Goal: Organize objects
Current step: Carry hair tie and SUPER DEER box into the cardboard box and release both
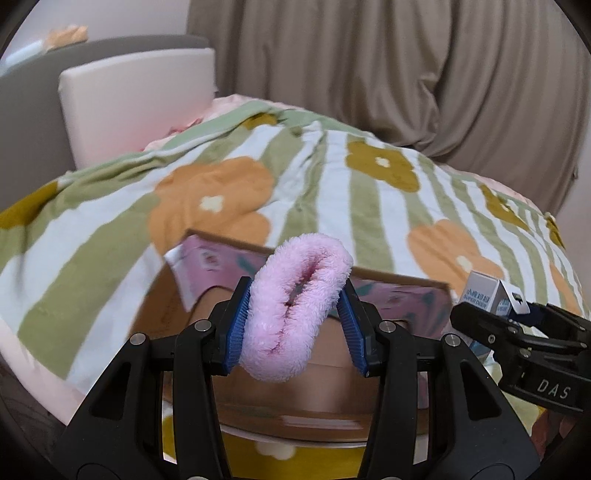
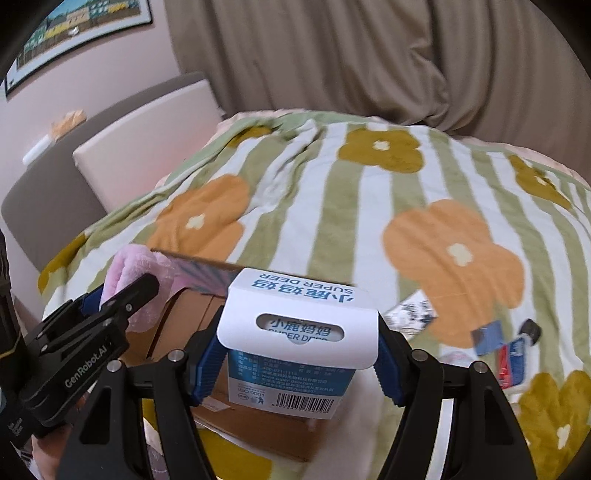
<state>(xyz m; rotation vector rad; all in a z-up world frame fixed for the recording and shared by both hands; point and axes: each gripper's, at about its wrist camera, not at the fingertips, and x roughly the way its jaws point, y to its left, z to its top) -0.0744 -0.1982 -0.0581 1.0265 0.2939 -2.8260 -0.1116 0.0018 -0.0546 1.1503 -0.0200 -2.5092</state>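
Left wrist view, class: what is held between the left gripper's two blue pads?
A fluffy pink headband, squeezed between the left gripper pads above the open cardboard box; the left wrist view shows it.

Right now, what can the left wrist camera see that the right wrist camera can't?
Only the left wrist view shows the whole pink fluffy ring squeezed in the left hand-held gripper. Only the right wrist view shows the wall picture, the tube lying on the blanket, and the box's barcode. Both show the cardboard box, curtain and white Super Deer box.
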